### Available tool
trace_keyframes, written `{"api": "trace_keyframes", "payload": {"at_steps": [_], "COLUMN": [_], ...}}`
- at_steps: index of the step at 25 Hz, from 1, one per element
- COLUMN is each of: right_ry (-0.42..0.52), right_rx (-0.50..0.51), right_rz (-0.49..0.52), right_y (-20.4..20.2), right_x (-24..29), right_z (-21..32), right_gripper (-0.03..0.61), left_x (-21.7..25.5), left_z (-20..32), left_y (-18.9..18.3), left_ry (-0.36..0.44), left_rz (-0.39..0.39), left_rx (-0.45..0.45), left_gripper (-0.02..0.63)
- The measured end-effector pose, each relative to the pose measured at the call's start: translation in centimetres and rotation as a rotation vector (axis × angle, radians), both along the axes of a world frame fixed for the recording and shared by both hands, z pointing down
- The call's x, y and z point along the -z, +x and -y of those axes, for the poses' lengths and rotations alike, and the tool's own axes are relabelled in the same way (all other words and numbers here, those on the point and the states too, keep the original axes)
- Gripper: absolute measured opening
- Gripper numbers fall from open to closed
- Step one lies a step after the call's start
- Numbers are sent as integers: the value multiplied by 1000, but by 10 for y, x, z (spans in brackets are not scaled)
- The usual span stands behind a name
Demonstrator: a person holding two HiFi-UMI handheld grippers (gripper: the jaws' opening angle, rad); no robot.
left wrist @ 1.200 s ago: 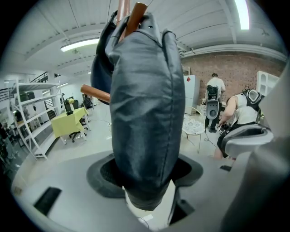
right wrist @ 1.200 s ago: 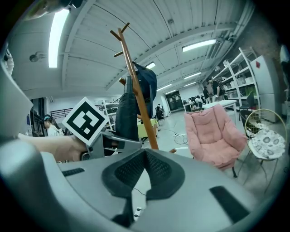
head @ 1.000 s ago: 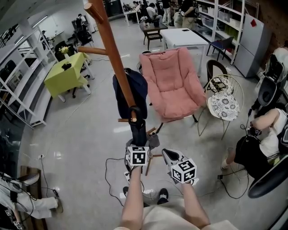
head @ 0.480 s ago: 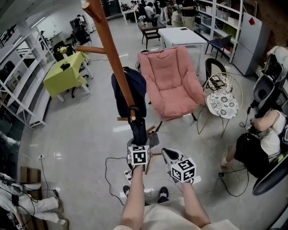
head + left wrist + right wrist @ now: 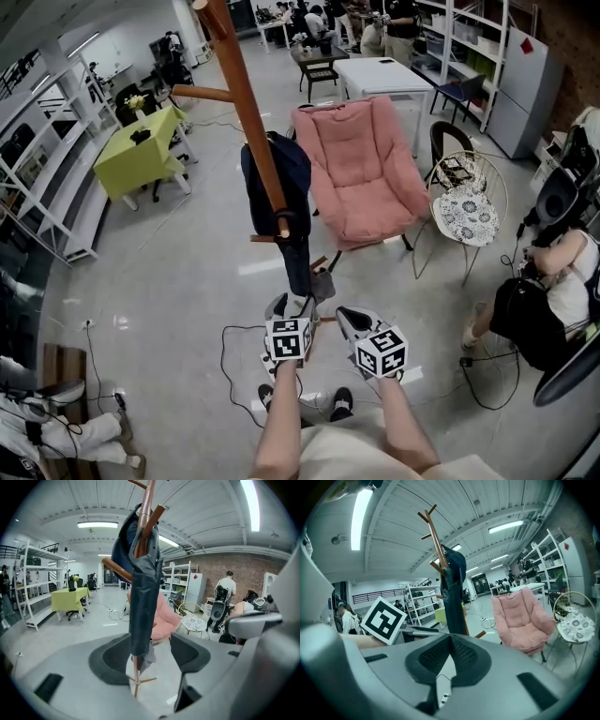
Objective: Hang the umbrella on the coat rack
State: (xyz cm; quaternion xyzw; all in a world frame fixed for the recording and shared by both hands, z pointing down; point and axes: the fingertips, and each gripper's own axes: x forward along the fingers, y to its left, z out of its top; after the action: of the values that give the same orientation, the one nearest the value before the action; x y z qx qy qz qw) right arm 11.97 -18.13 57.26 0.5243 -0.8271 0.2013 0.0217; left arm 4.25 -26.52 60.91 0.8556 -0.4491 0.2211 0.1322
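Note:
A wooden coat rack (image 5: 246, 103) stands just ahead of me with a dark jacket (image 5: 281, 178) on it. The dark folded umbrella (image 5: 296, 258) hangs upright from a low peg on the pole. My left gripper (image 5: 289, 306) is just below the umbrella's lower end and is open. In the left gripper view the umbrella (image 5: 143, 606) hangs in line with the gap of the left gripper (image 5: 150, 651), touching neither jaw. My right gripper (image 5: 349, 322) is beside it on the right, shut and empty. In the right gripper view the right gripper (image 5: 450, 639) points at the umbrella (image 5: 452, 602).
A pink lounge chair (image 5: 361, 173) stands right behind the rack, with a round wire chair (image 5: 467, 216) to its right. A person (image 5: 553, 291) sits at the far right. A green table (image 5: 141, 150) is at the left. Cables (image 5: 234, 366) lie on the floor near my feet.
My left gripper has drawn back a little from the umbrella's lower end, and its jaws now show apart. The umbrella stays hanging on the peg. The right gripper has barely moved.

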Motion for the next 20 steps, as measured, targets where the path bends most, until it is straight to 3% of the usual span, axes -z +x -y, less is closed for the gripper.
{"api": "trace_keyframes", "payload": {"at_steps": [11, 15, 20], "right_ry": [0, 3, 4], "right_rx": [19, -24, -60], "right_rz": [-24, -41, -45], "right_y": [-13, -4, 5], "right_x": [0, -2, 0], "right_z": [-5, 1, 5], "right_gripper": [3, 3, 3], "left_x": [33, 39, 49], "left_z": [-53, -67, -61], "left_y": [-40, -48, -67], "left_ry": [73, 114, 133], "left_rz": [-98, -134, -158], "left_rx": [22, -5, 34], "left_gripper": [267, 264, 264]}}
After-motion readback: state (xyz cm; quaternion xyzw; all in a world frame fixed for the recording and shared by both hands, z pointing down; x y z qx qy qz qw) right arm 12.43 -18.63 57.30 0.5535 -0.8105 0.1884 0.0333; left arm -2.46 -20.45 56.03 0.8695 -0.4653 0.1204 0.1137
